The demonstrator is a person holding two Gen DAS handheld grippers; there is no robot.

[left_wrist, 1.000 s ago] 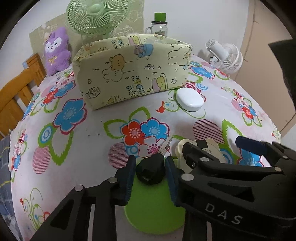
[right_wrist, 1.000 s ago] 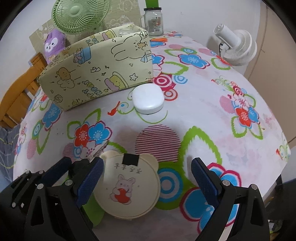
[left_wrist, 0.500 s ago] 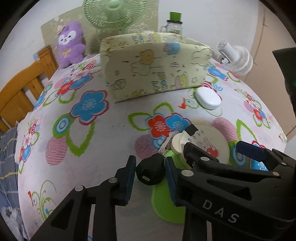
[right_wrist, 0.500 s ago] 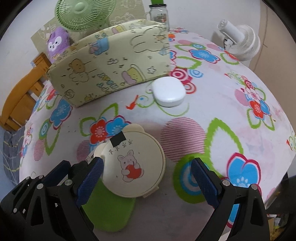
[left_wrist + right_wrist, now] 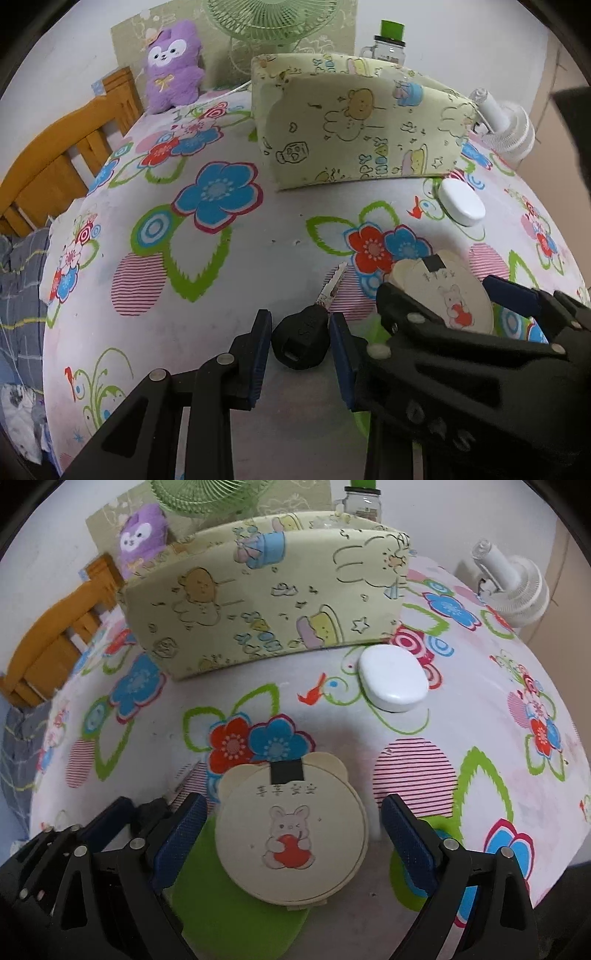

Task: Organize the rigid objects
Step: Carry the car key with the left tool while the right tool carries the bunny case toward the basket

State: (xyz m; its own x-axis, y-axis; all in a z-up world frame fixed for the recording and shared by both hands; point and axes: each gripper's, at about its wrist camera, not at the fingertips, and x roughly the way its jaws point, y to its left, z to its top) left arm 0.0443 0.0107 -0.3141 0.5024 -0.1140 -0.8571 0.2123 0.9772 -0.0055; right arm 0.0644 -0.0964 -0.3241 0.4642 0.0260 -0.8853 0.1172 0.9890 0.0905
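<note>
Here, the left gripper (image 5: 300,341) clamps a black-headed key (image 5: 302,341); the right gripper (image 5: 290,834) is closing around the bear-eared compact (image 5: 291,834) — pads not touching. Only the right view shows its green mat (image 5: 236,904) plainly.

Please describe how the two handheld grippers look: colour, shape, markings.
Both are black plastic frames with triangular cut-outs and silver screw heads. The left gripper and right gripper each have two flat fingers faced with textured blue pads. Raised letters "DAS" mark the right gripper's frame in the left view. No cables or sleeves show.

The floral-clothed table (image 5: 498,672) carries a fabric pouch (image 5: 266,602), white case (image 5: 393,677) (closed), green mat (image 5: 236,915).
</note>
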